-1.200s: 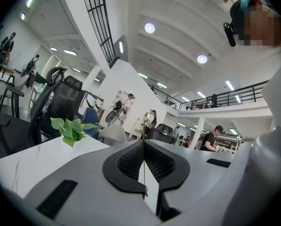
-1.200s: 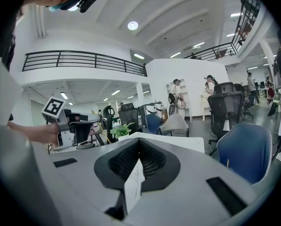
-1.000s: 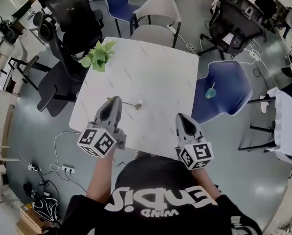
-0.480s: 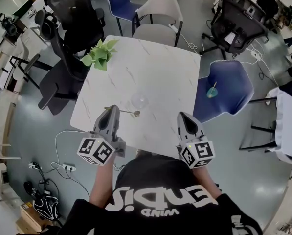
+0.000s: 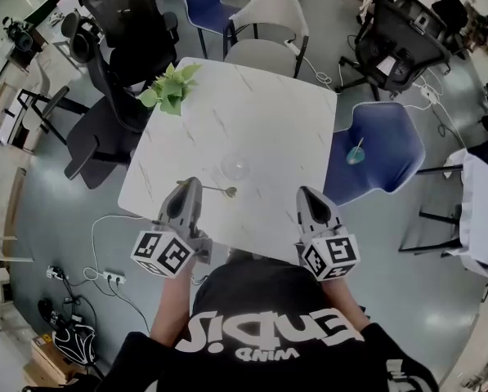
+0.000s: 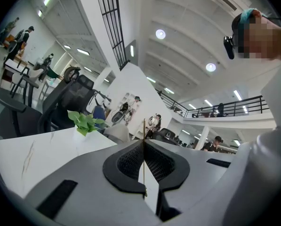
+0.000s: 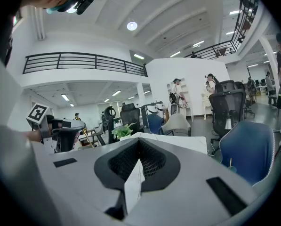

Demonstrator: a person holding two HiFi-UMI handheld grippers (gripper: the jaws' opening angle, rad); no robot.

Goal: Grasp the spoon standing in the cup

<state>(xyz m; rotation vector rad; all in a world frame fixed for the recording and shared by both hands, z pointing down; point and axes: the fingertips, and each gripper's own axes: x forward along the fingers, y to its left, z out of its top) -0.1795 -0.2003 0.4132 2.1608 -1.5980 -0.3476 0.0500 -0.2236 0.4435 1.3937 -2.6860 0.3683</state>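
Observation:
My left gripper [image 5: 190, 186] hovers over the near left part of the white marble table [image 5: 268, 121], shut on a thin gold spoon [image 5: 215, 189]. The spoon lies crosswise, its bowl pointing right. In the left gripper view the spoon handle [image 6: 144, 140] runs up between the shut jaws of the left gripper [image 6: 144, 147]. A clear glass cup [image 5: 235, 168] stands on the table just beyond the spoon, apart from it. My right gripper [image 5: 307, 194] hangs over the near right edge, and the right gripper [image 7: 139, 147] has its jaws shut on nothing.
A small green plant [image 5: 168, 91] stands at the table's far left corner. Chairs ring the table: a blue one [image 5: 370, 149] at the right holding a small teal cup [image 5: 353, 155], a grey one [image 5: 260, 55] at the far side, black office chairs [image 5: 117, 96] at the left.
My left gripper has drawn back toward the near edge with the spoon; the glass cup now shows free beyond it. The right gripper has hardly moved.

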